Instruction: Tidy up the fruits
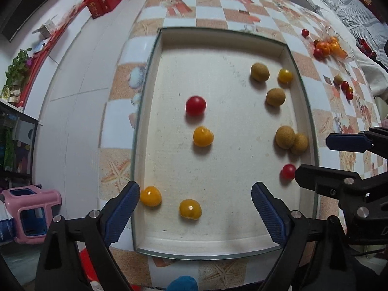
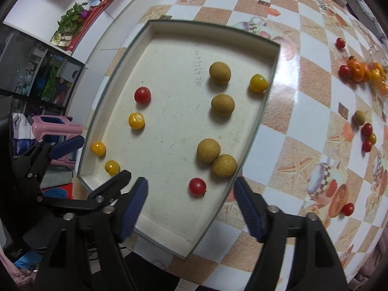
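A shallow white tray point(image 1: 155, 77) point(image 2: 271, 72) sits on the checkered table. It holds two red cherry tomatoes point(image 1: 195, 105) point(image 2: 197, 186), several yellow tomatoes point(image 1: 203, 136) point(image 2: 136, 120) and several brown longans point(image 1: 260, 72) point(image 2: 208, 150). My left gripper point(image 1: 195, 208) is open and empty above the tray's near end, over a yellow tomato point(image 1: 190, 209). My right gripper point(image 2: 190, 206) is open and empty just above the near red tomato. It also shows in the left wrist view point(image 1: 339, 155).
More loose fruit lies on the table right of the tray: a pile of orange and red tomatoes point(image 2: 361, 71) point(image 1: 327, 47), and a small cluster with a longan point(image 2: 359, 117) point(image 1: 344, 86). A pink stool point(image 1: 31, 208) stands on the floor at the left.
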The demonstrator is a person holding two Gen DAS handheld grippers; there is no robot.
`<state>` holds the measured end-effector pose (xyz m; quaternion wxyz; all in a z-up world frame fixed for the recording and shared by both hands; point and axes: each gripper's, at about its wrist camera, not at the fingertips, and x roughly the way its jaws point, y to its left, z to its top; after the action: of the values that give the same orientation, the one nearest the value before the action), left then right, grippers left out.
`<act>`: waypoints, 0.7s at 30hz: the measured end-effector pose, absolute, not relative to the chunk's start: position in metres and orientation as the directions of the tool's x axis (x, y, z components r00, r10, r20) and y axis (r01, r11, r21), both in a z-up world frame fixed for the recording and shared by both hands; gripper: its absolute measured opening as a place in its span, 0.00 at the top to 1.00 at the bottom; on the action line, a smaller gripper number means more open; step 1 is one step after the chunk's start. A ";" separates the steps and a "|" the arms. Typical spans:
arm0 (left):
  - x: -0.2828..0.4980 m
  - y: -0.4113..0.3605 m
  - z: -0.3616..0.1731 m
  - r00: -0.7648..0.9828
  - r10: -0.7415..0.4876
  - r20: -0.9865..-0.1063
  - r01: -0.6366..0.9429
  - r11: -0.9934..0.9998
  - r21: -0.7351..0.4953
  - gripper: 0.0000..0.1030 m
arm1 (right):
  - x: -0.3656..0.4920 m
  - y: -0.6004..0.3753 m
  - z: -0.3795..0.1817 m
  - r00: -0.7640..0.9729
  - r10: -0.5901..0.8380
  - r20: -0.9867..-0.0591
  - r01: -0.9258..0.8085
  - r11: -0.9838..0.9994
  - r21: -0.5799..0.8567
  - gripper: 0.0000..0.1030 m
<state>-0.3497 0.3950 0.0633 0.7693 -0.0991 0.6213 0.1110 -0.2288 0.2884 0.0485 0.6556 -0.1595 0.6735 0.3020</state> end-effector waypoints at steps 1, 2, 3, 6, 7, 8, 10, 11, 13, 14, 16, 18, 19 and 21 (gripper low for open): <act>-0.349 0.395 0.067 0.208 0.048 -0.977 -0.293 0.956 -0.015 0.09 | -0.227 0.287 0.051 -0.088 0.181 -0.980 -0.605 0.771 0.197 0.22; -0.348 0.396 0.070 0.211 0.047 -0.976 -0.294 0.956 -0.017 0.09 | -0.226 0.285 0.054 -0.085 0.178 -0.980 -0.596 0.779 0.194 0.21; -0.348 0.396 0.073 0.208 0.054 -0.977 -0.296 0.955 -0.011 0.04 | -0.225 0.284 0.057 -0.080 0.177 -0.981 -0.591 0.784 0.190 0.17; -0.345 0.398 0.079 0.179 0.093 -0.979 -0.301 0.953 0.036 0.00 | -0.222 0.282 0.067 -0.052 0.164 -0.985 -0.592 0.789 0.163 0.01; -0.346 0.398 0.082 0.179 0.107 -0.978 -0.302 0.952 0.049 0.00 | -0.221 0.279 0.071 -0.046 0.156 -0.987 -0.597 0.788 0.153 0.00; -0.345 0.399 0.083 0.181 0.117 -0.976 -0.302 0.952 0.058 0.00 | -0.222 0.279 0.077 -0.026 0.144 -0.989 -0.606 0.784 0.130 0.00; -0.347 0.400 0.091 0.190 0.148 -0.971 -0.300 0.950 0.086 0.00 | -0.222 0.281 0.084 -0.010 0.132 -0.991 -0.620 0.777 0.110 0.00; -0.347 0.400 0.094 0.192 0.164 -0.968 -0.299 0.949 0.101 0.00 | -0.222 0.279 0.088 -0.006 0.123 -0.992 -0.627 0.773 0.099 0.00; -0.349 0.402 0.101 0.182 0.181 -0.967 -0.290 0.949 0.124 0.00 | -0.224 0.282 0.093 -0.003 0.098 -0.995 -0.642 0.763 0.077 0.00; -0.350 0.402 0.103 0.169 0.183 -0.969 -0.285 0.950 0.129 0.00 | -0.225 0.284 0.096 0.001 0.080 -0.997 -0.653 0.755 0.060 0.00; -0.350 0.403 0.105 0.136 0.159 -0.978 -0.275 0.954 0.117 0.00 | -0.228 0.284 0.100 0.002 0.062 -0.998 -0.666 0.745 0.045 0.00; -0.353 0.404 0.107 0.115 0.117 -0.986 -0.267 0.960 0.083 0.00 | -0.229 0.285 0.105 -0.006 0.058 -0.998 -0.674 0.737 0.047 0.00; -0.355 0.405 0.110 0.109 0.110 -0.988 -0.267 0.961 0.077 0.00 | -0.229 0.285 0.107 -0.009 0.063 -0.998 -0.675 0.736 0.052 0.00; -0.358 0.403 0.114 0.110 0.108 -0.988 -0.264 0.961 0.076 0.00 | -0.230 0.285 0.113 -0.015 0.079 -0.997 -0.672 0.738 0.069 0.00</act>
<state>-0.3584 0.4031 0.1143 0.7426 -0.0596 0.6552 0.1253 -0.2296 0.2854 0.1130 0.6641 -0.2266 0.6540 0.2826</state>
